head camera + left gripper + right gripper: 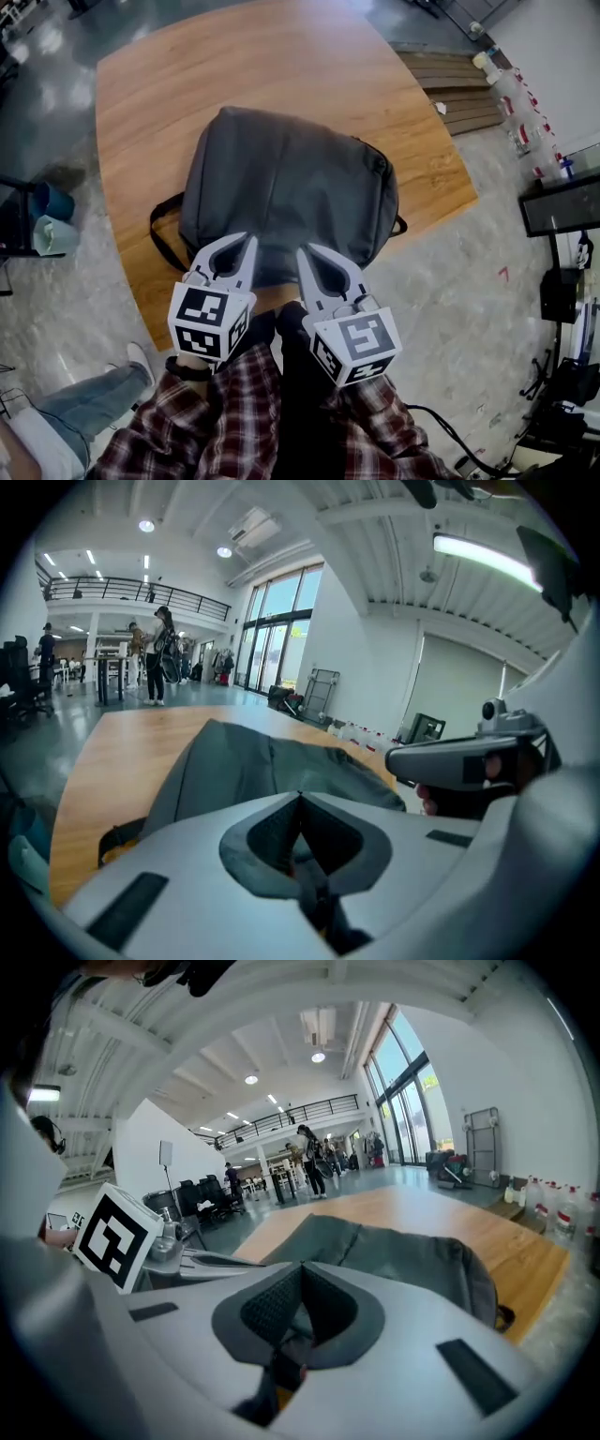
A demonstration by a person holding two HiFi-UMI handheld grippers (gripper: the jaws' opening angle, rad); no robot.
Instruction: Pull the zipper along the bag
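— Wooden table (281,56), big open hall behind it. Where is the bag?

— Flat on the table, dead centre. The bag (291,178) is dark grey, soft and slack, a backpack by the look of it, with 1 black strap (161,234) looping out at its left side. Its near edge lies right under the 2 grippers.

— And the tongs?

— Left gripper (251,240) has its jaws pressed tip to tip, nothing clearly between them; only grey cloth shows through the gap behind the tips. Right gripper (302,251) is the same: jaws together, no clear catch. Both sit side by side, just apart, above the near edge.

— Can you see the zipper?

— A seam runs round the far right corner, but I cannot make out the pull in any view.

— So what could go wrong?

— I'd guess 3 things. With both sets of tips closed, they must open before anything can be taken, and a small pull is easily missed. The cloth is limp, so a pull on the zipper with no second hold would likely drag the whole bag over the smooth wood. And loose fabric may bunch and jam in the track.
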